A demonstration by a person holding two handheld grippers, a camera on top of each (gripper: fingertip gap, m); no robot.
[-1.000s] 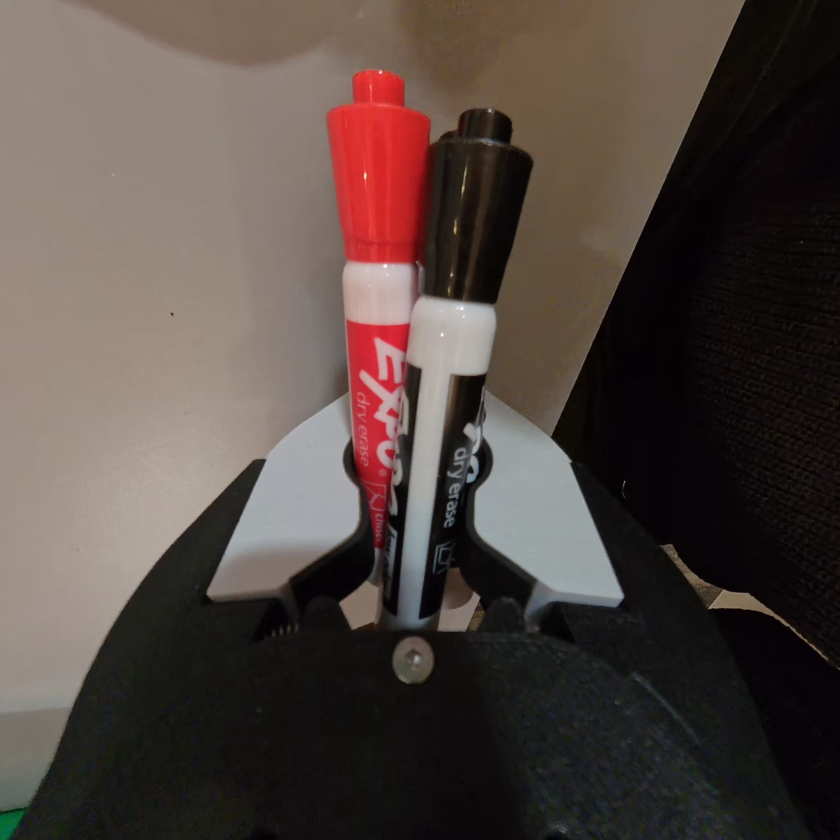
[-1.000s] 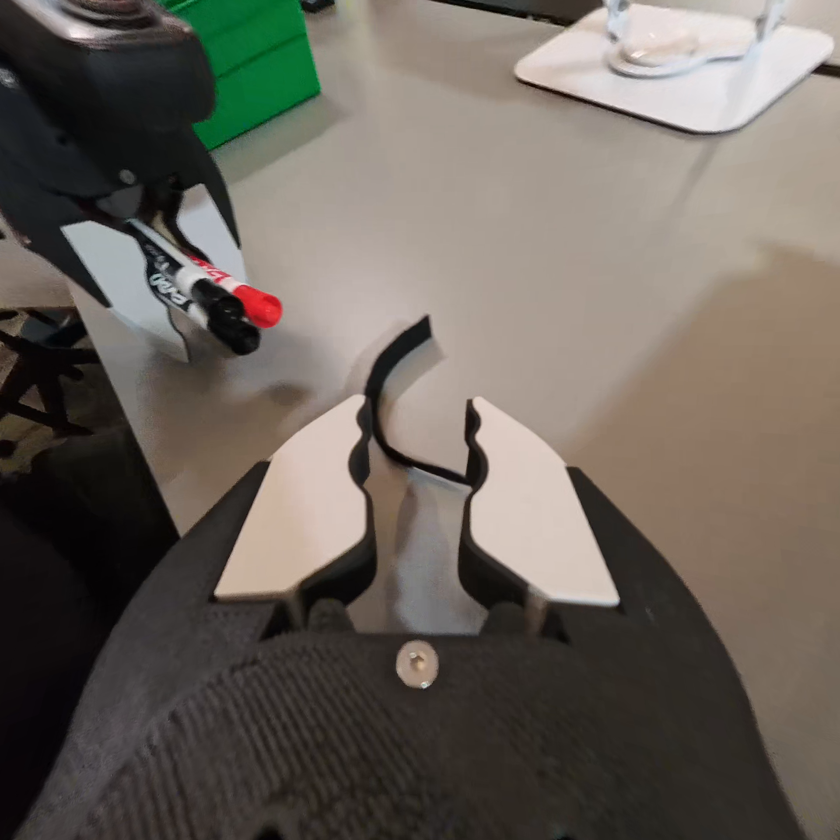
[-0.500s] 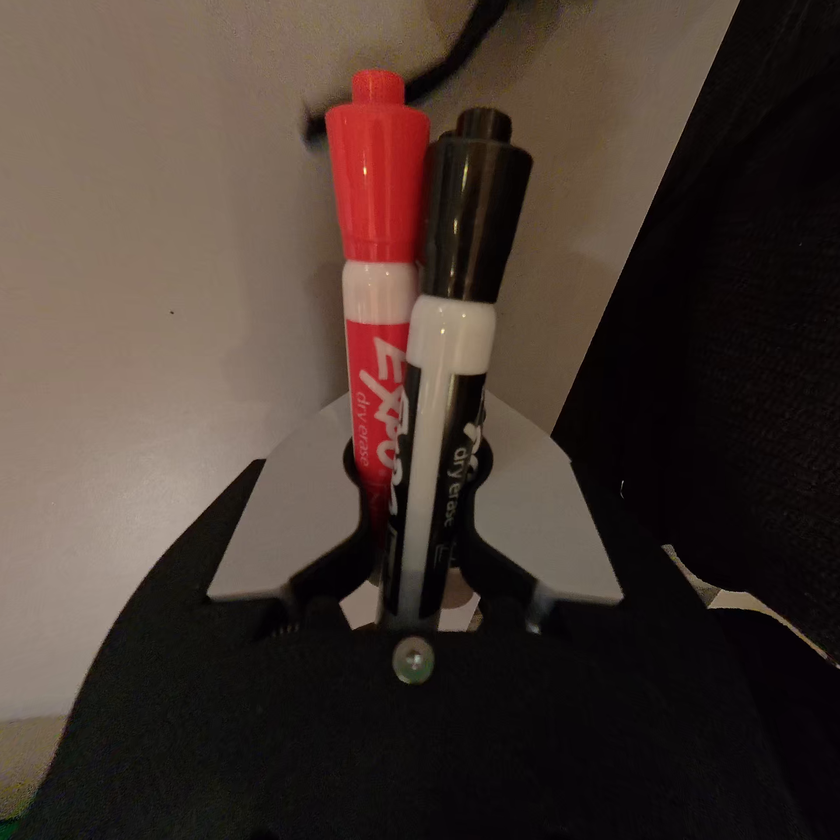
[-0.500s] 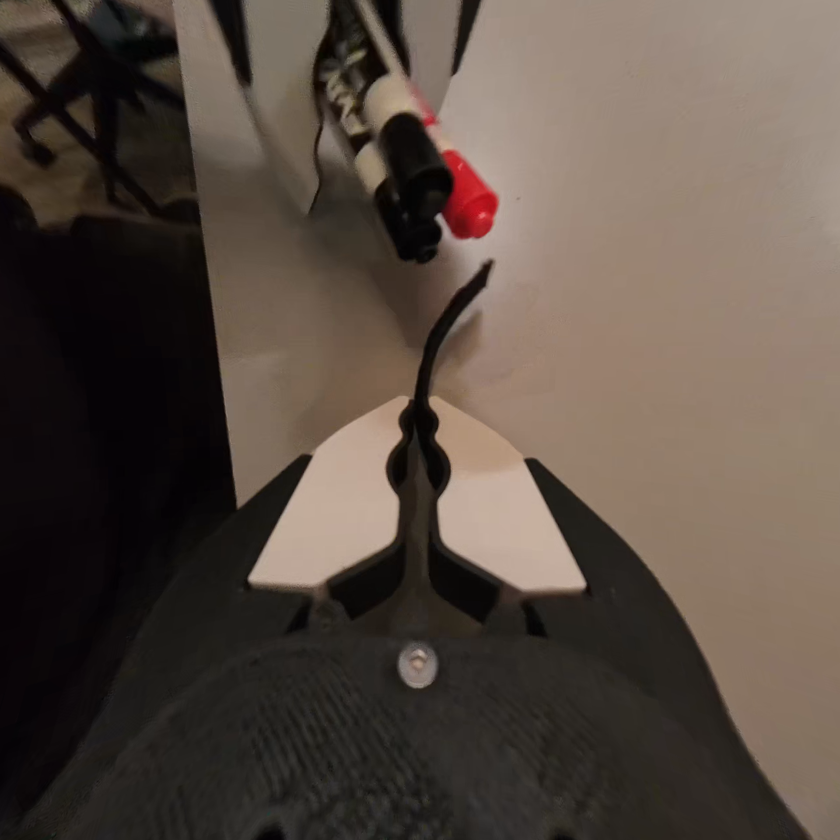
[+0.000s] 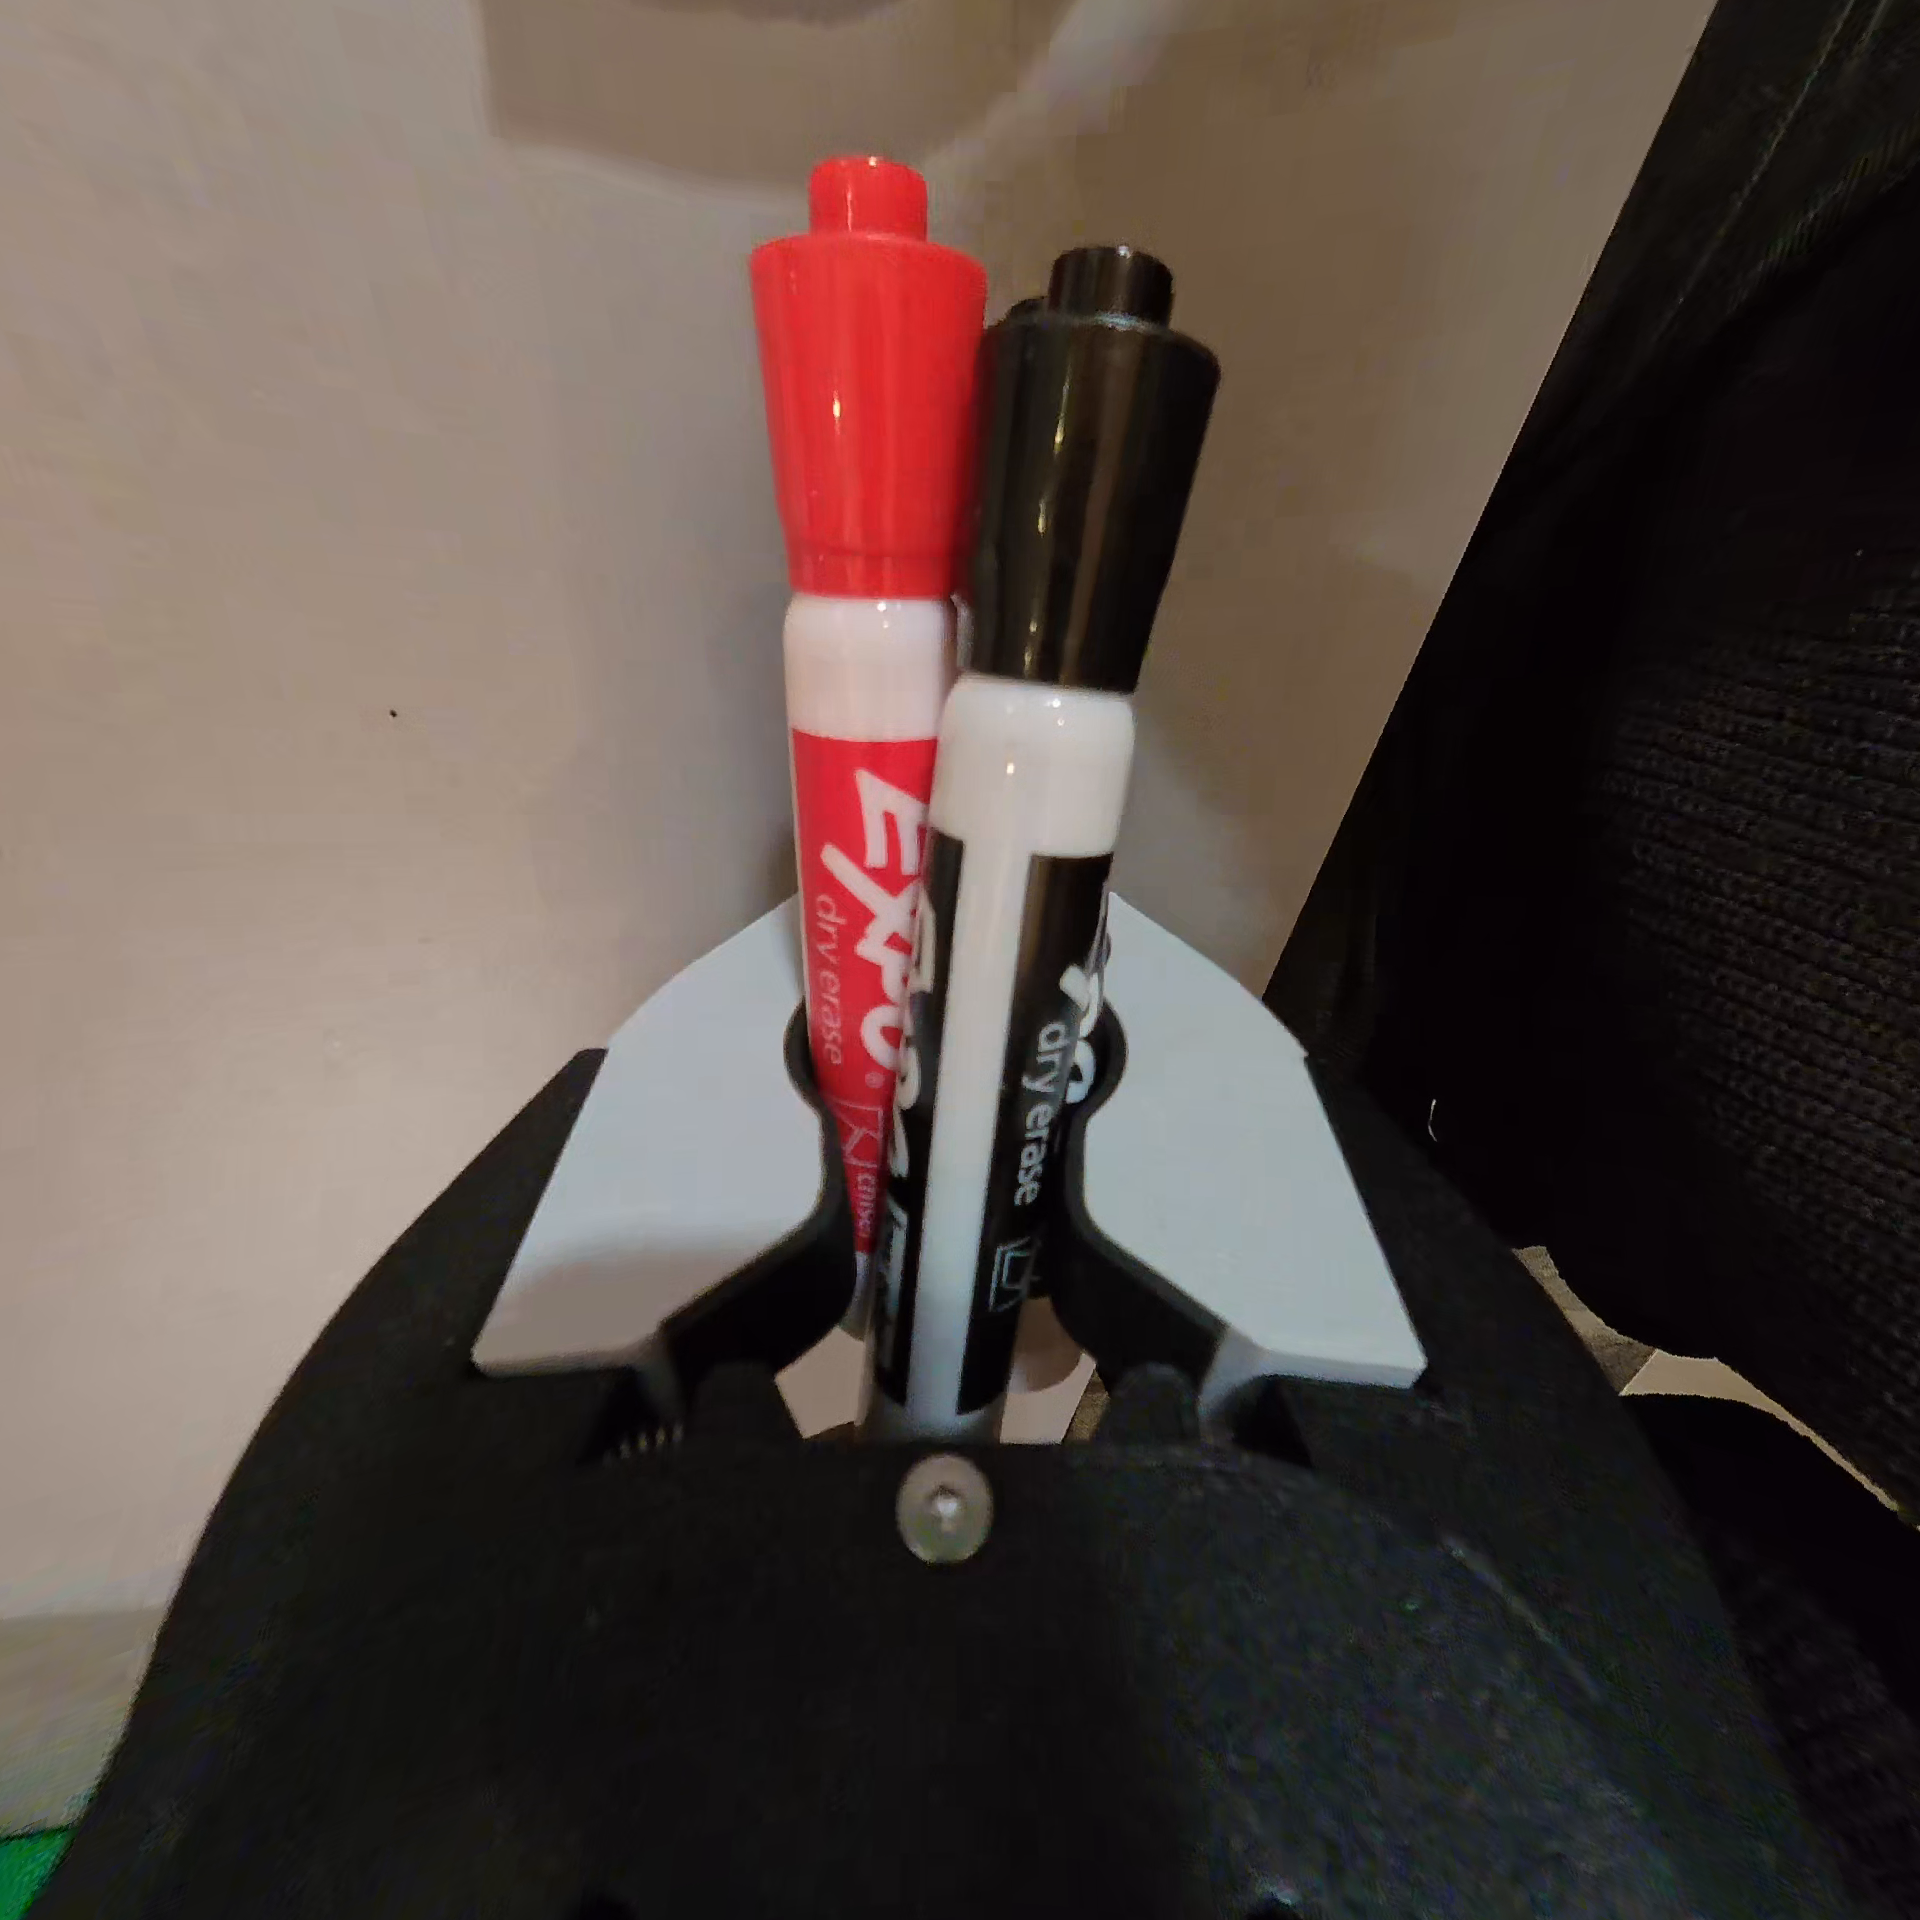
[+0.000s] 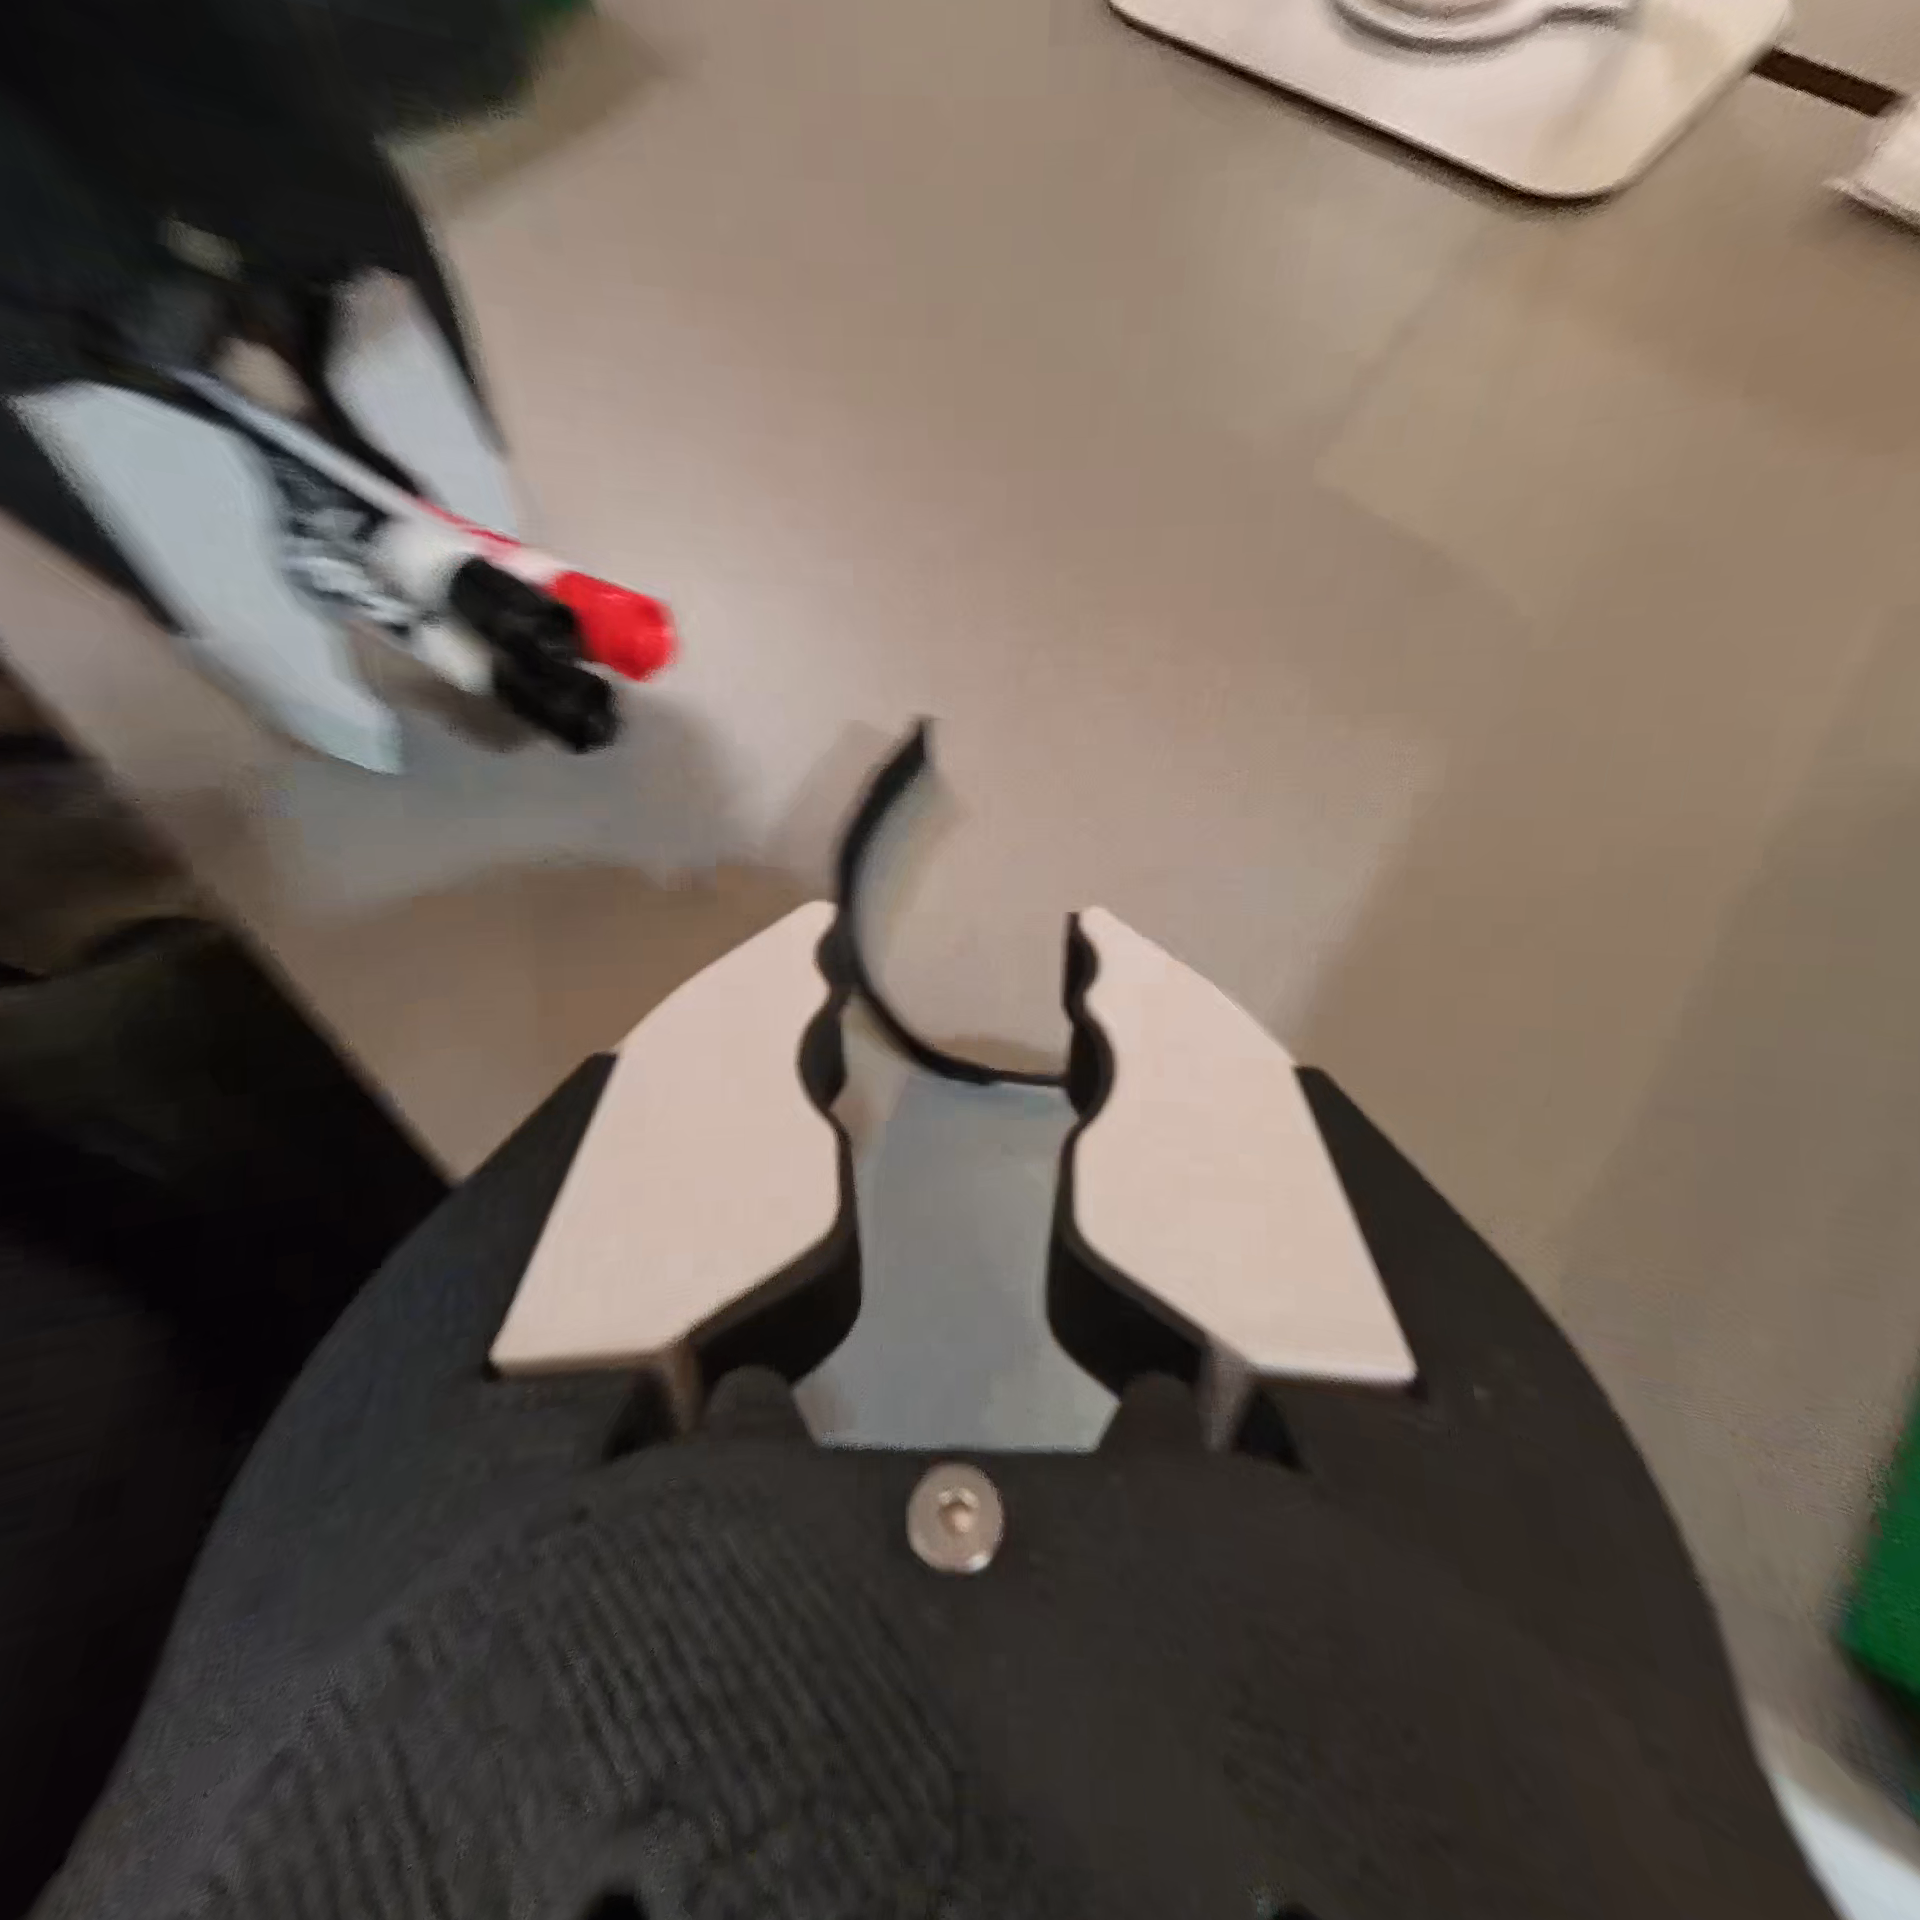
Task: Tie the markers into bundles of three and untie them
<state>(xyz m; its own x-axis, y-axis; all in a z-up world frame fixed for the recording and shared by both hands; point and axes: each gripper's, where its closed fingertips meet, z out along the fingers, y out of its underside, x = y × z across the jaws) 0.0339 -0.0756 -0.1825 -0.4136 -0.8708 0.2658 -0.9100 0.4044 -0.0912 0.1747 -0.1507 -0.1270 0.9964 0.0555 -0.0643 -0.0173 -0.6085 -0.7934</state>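
Observation:
My left gripper (image 5: 951, 935) is shut on a bundle of markers: a red-capped one (image 5: 868, 416) and a black-capped one (image 5: 1091, 499), with a second black cap just showing behind. They point forward, caps away from me. In the right wrist view, the left gripper (image 6: 436, 613) holds the markers (image 6: 561, 655) above the table's left edge. My right gripper (image 6: 951, 920) is open. A thin curved black tie (image 6: 864, 821) runs between its fingers and out ahead over the grey table (image 6: 1143, 468). I cannot tell whether the tie touches the fingers.
A white flat stand base (image 6: 1455, 94) sits at the far right of the table. A green object (image 6: 1881, 1579) is at the near right edge. Dark cloth (image 5: 1662, 831) fills the right of the left wrist view. The table's left edge drops off near the left gripper. The tips of one gripper are about 20 centimetres away from the tips of the other. To the green object (image 6: 1881, 1579): right tips about 20 centimetres, left tips about 35 centimetres.
Half a second ago my right gripper was shut on the black tie close to the marker tips. Now it is open and farther from the markers. The left gripper's hold has not changed.

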